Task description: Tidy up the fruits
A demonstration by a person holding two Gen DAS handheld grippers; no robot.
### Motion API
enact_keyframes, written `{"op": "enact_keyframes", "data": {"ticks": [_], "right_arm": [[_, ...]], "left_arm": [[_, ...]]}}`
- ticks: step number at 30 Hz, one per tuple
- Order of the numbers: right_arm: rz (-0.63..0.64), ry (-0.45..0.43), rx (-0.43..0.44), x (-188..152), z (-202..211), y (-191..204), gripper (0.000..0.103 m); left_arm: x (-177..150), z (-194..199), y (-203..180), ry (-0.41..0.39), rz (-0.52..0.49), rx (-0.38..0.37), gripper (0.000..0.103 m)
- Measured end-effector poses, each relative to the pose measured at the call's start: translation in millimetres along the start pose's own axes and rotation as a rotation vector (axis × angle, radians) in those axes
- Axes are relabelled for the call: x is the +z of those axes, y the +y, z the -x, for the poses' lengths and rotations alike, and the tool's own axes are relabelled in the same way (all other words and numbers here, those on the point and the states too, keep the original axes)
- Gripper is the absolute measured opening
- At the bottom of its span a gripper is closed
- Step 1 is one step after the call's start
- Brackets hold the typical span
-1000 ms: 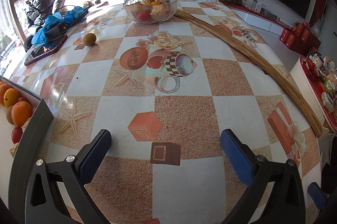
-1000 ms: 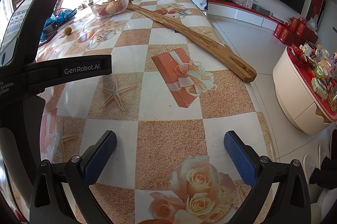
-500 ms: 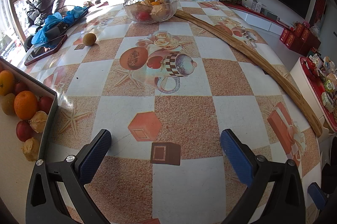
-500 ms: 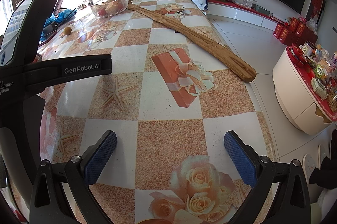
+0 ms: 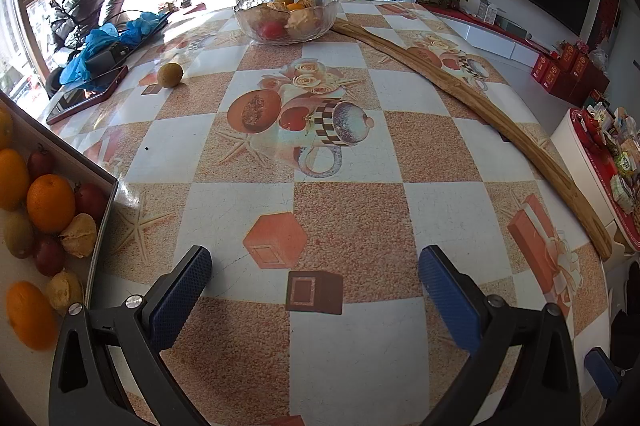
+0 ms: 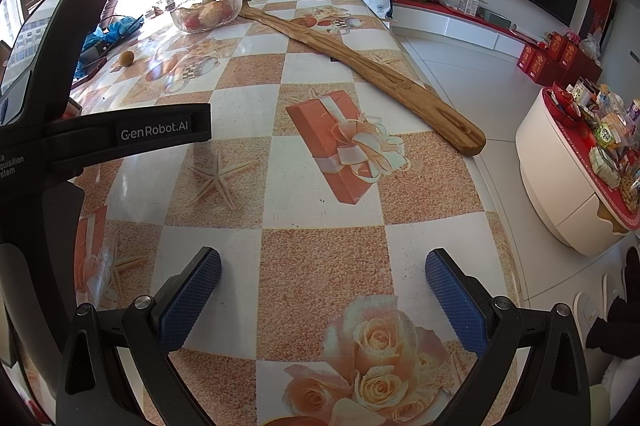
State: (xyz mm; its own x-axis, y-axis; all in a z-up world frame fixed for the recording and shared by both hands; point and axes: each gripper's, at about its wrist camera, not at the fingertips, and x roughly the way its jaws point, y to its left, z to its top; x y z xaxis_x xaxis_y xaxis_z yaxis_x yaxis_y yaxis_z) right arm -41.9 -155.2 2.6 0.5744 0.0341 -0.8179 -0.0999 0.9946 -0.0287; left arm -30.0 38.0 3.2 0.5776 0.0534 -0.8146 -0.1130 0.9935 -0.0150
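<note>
Both of my tools are spread wide and hold nothing: the left tool (image 5: 316,290) hangs over the near part of the surface (image 5: 352,226), and the right tool (image 6: 324,294) sits low over the near right corner. The fruit is in three places. A box (image 5: 102,214) at the near left edge holds oranges, small dark red fruits and a few brown ones. A glass bowl (image 5: 286,15) at the far edge holds more fruit. One loose brown fruit (image 5: 170,75) lies alone near the far left edge, just beside a phone (image 5: 86,97) and a blue cloth (image 5: 102,49).

I judge the loose fruit to be the sensible first pick. To do it well I would bring the left tool in from the near side, keep the pads level with the fruit's middle so it cannot roll toward the phone, and close gently. I would keep clear of the long wooden board (image 5: 472,93) on the right side.
</note>
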Motion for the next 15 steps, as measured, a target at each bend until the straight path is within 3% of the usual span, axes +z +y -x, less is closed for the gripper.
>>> {"op": "enact_keyframes", "data": {"ticks": [15], "right_arm": [[0.000, 0.000, 0.000, -0.5, 0.2, -0.5, 0.103]], "left_arm": [[-1.9, -0.5, -1.4, 0.001, -0.003, 0.002, 0.103]]}}
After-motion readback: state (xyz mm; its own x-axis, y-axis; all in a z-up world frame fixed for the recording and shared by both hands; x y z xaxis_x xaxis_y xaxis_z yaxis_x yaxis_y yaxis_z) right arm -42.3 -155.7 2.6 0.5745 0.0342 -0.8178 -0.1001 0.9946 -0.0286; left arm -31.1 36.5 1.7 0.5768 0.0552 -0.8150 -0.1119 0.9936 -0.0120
